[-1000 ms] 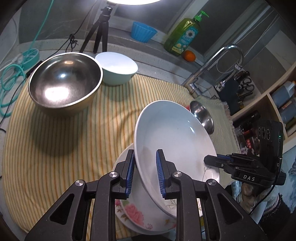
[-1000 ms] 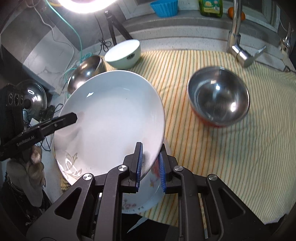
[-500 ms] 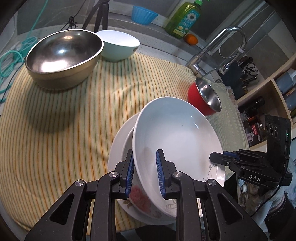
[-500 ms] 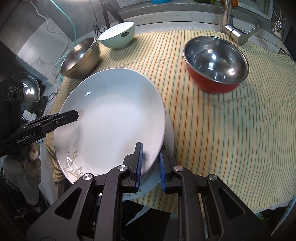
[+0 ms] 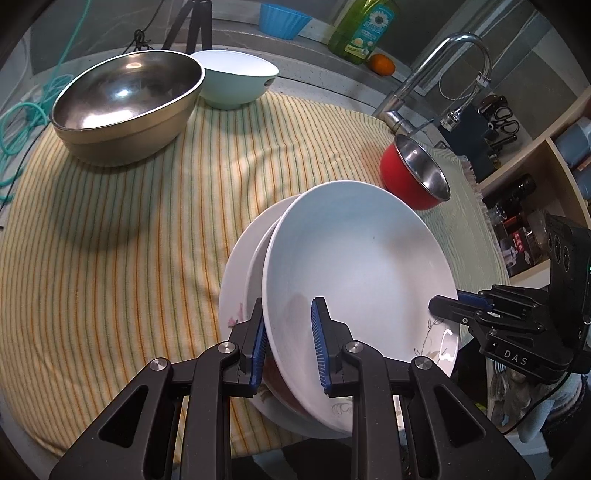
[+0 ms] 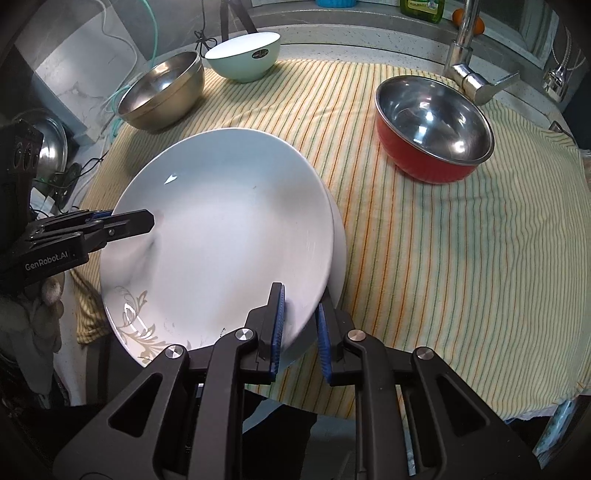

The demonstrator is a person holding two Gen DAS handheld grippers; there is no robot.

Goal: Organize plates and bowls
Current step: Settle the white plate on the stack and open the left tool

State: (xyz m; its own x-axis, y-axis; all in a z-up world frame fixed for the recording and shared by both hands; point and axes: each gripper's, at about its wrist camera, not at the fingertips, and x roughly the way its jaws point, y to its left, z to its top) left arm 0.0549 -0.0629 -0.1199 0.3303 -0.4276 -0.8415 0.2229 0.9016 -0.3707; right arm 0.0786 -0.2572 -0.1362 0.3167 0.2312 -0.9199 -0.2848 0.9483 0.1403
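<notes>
A deep white plate [image 5: 354, 266] [image 6: 221, 236] with a gold leaf print hangs tilted just over a flowered white plate [image 5: 236, 280] [image 6: 338, 251] lying on the striped cloth [image 5: 110, 236]. My left gripper [image 5: 288, 332] is shut on its near rim. My right gripper [image 6: 298, 325] is shut on the opposite rim and shows in the left wrist view as well [image 5: 443, 306]. Further back stand a large steel bowl [image 5: 125, 103] [image 6: 162, 92], a pale green bowl [image 5: 236, 77] [image 6: 243, 55] and a red bowl [image 5: 413, 173] [image 6: 432, 125] with a steel inside.
A tap [image 5: 436, 70] [image 6: 465, 55] rises behind the red bowl. On the ledge stand a green soap bottle [image 5: 362, 26], a blue cup [image 5: 284, 18] and an orange fruit [image 5: 382, 62]. Shelves with bottles [image 5: 517, 206] are at the right, a tripod [image 5: 195, 22] and teal cable [image 5: 22, 114] at the back left.
Both grippers have sunk with the deep plate, which now hangs closer over the flowered plate. The red bowl has come into full view beside it.
</notes>
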